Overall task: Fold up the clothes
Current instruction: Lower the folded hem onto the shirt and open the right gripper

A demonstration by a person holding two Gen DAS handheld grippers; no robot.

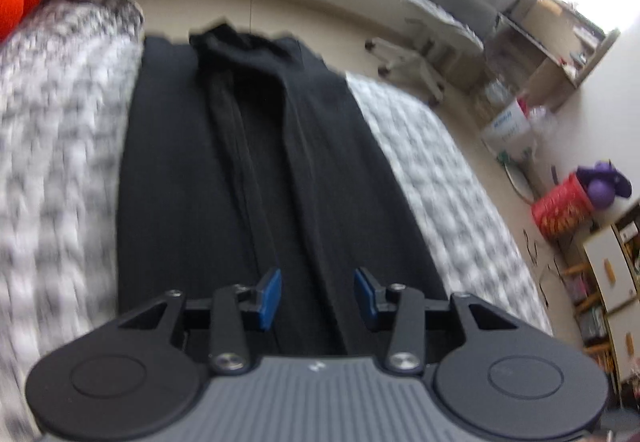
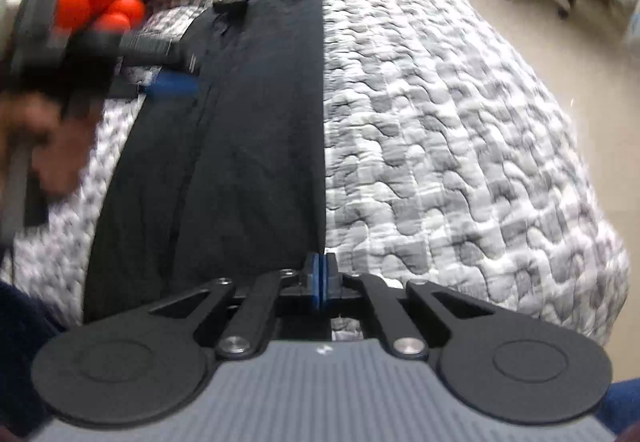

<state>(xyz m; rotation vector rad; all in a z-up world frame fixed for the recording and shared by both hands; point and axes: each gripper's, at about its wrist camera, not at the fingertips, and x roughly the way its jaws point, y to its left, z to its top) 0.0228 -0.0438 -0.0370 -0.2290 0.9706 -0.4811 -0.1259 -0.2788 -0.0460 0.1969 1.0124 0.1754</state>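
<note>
In my left wrist view, the left hand-held gripper [image 1: 317,298] hangs with its blue pads spread and nothing between them, over the near end of the black garment [image 1: 256,169]. That garment lies in a long narrow strip on the quilted bed [image 1: 60,145], running away from me toward the far edge, with raised lengthwise folds down its middle. I judge the sides are already turned in and the step in hand is the lengthwise fold — bringing one end over the other. The next move would call for this gripper to come down and pinch the near hem. In my right wrist view, the right hand-held gripper [image 2: 319,280] has its pads pressed together right at the near end of the garment's [image 2: 240,145] right-hand edge, where black cloth meets quilt [image 2: 460,129]. Whether a sliver of hem is caught between them I cannot tell — the pads look flush. The left gripper [image 2: 172,69] shows blurred at the upper left, above the garment's opposite edge, with a hand behind it. Before any lift, I'd want both near corners firmly gripped, or the strip will skew.
</note>
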